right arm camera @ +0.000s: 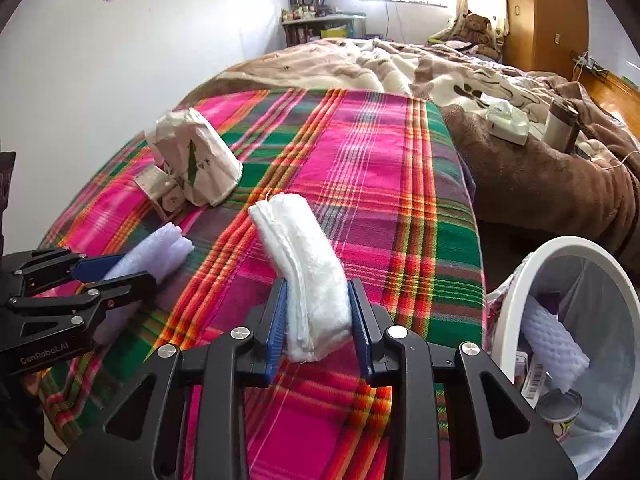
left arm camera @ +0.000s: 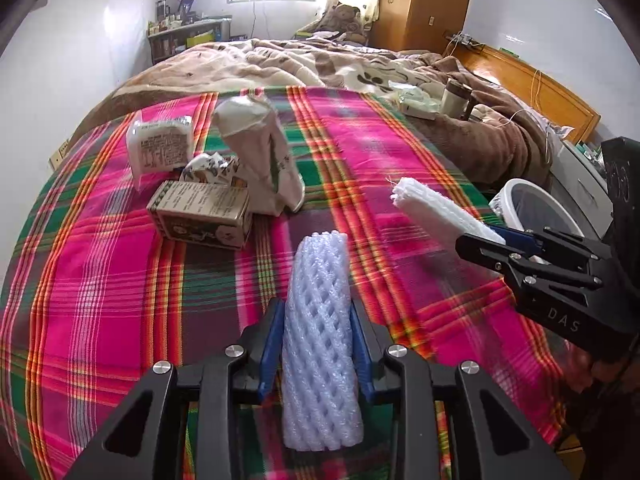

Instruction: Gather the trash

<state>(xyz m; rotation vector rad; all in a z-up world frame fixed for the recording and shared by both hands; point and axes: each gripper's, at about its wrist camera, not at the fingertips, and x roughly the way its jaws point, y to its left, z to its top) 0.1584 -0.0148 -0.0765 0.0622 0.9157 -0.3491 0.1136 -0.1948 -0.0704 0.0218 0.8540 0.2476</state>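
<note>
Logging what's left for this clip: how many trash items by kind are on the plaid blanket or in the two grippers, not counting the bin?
Foam fruit net, in the left gripper: 1
Folded white cloth pad, in the right gripper: 1
Cartons or boxes: 2
Paper bag: 1
Crumpled wrapper: 1
Total: 6

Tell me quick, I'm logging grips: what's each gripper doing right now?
Left gripper: closed on the foam net sleeve.
Right gripper: closed on the folded white cloth.
</note>
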